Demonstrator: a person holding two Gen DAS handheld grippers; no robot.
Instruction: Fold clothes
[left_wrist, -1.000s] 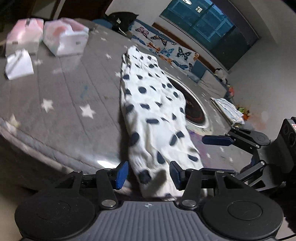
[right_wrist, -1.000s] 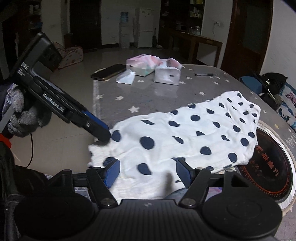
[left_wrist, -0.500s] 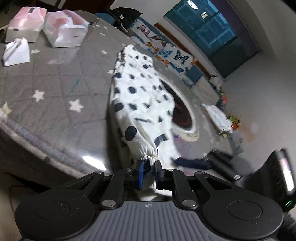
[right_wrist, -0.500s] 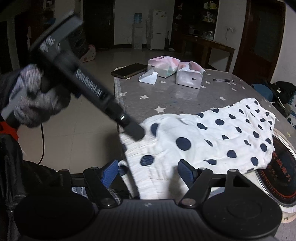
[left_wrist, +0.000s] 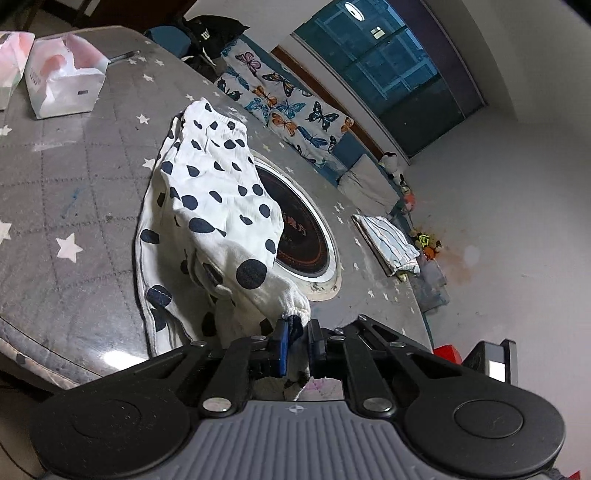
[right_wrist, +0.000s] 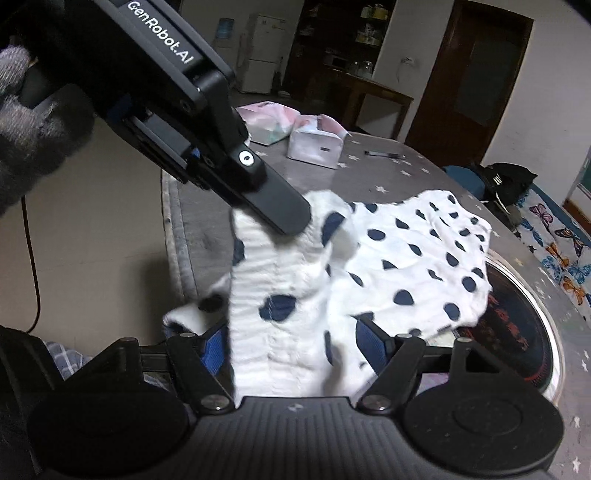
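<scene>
The left gripper (left_wrist: 297, 341) is clamped on the gathered hem of the white cotton garment with navy polka dots (left_wrist: 221, 206), lifting that end off the grey star-print quilted table cover (left_wrist: 55, 192); a second ago its blue-padded fingers stood apart on either side of the flat cloth. The garment now humps up toward 12 o'clock, its far end still lying on the cover beside the round black induction hob (left_wrist: 306, 236). From the right wrist view, the right gripper (right_wrist: 295, 347) keeps its fingers apart, the raised cloth (right_wrist: 406, 266) hanging between them, unpinched. At 10 o'clock stands a white tissue pack (left_wrist: 62, 81)
</scene>
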